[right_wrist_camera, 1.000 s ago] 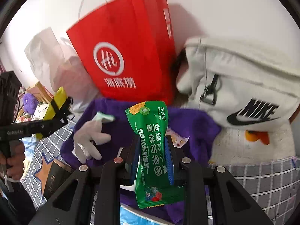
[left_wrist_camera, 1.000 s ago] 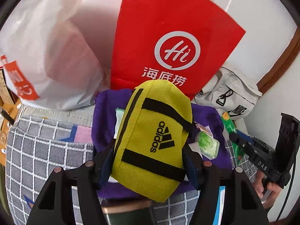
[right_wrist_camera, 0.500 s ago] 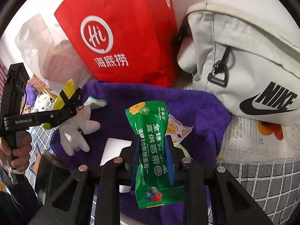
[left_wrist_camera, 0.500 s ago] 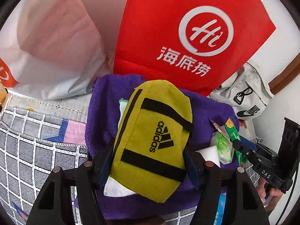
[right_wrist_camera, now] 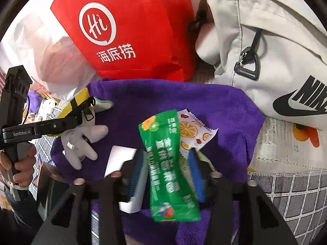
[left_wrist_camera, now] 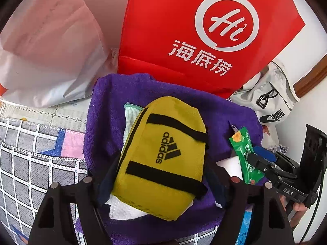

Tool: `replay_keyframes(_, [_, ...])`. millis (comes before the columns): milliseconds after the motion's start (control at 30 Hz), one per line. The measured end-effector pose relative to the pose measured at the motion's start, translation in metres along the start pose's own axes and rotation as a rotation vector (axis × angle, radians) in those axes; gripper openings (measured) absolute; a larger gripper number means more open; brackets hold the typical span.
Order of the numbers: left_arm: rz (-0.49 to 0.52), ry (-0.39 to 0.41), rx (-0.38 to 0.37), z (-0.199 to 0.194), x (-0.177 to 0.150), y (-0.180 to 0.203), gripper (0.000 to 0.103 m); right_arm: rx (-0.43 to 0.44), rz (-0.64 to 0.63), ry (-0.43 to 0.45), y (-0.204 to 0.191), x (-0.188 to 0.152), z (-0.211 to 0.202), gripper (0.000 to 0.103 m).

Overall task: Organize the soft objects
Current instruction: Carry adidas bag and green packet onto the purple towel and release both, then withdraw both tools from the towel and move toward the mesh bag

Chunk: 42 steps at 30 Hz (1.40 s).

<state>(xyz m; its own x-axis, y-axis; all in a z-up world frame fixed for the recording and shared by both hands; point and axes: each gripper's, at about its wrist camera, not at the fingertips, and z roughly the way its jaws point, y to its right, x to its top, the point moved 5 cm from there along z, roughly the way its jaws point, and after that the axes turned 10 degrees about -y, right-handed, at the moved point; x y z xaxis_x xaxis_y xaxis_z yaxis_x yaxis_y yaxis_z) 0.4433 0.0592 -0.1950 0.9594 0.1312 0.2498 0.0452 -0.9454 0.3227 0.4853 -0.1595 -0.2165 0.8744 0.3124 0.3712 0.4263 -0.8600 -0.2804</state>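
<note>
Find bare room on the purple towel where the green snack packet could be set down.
Bare purple towel lies between the orange-print packet and the white Nike bag, and along the red bag. Its left side is crowded by the white glove, the white card and the yellow pouch.

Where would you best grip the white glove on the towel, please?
Pinch the glove across its palm, coming from above: it lies flat on the towel with fingers splayed, and its cuff sits close by the left hand-held gripper.
</note>
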Motion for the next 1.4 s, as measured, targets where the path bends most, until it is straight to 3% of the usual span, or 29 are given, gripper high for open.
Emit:
replay_keyframes(33, [0.003, 0.0, 0.006, 0.0, 0.0, 0.001, 0.078, 0.001, 0.004, 0.007, 0.0, 0.0, -0.001, 0.065])
replay_keyframes(467, [0.02, 0.062, 0.033, -0.039, -0.01, 0.016, 0.081, -0.003, -0.016, 0.11, -0.024, -0.005, -0.044, 0.066])
replay_keyframes(700, [0.04, 0.076, 0.028, -0.075, -0.04, 0.016, 0.081, -0.04, -0.073, 0.136, -0.051, -0.024, -0.08, 0.066])
replay_keyframes(900, [0.08, 0.06, 0.049, -0.096, -0.08, 0.022, 0.081, -0.037, -0.089, 0.133, -0.073, -0.062, -0.108, 0.066])
replay_keyframes(1133, [0.07, 0.094, -0.019, -0.104, -0.127, 0.024, 0.08, -0.004, -0.102, 0.131, -0.089, -0.13, -0.113, 0.066])
replay_keyframes(1267, [0.073, 0.09, -0.018, -0.106, -0.154, 0.021, 0.08, 0.019, -0.131, 0.123, -0.103, -0.167, -0.117, 0.053])
replay_keyframes(1400, [0.071, 0.103, -0.004, -0.106, -0.178, 0.015, 0.08, 0.015, -0.219, 0.119, -0.131, -0.196, -0.116, 0.051])
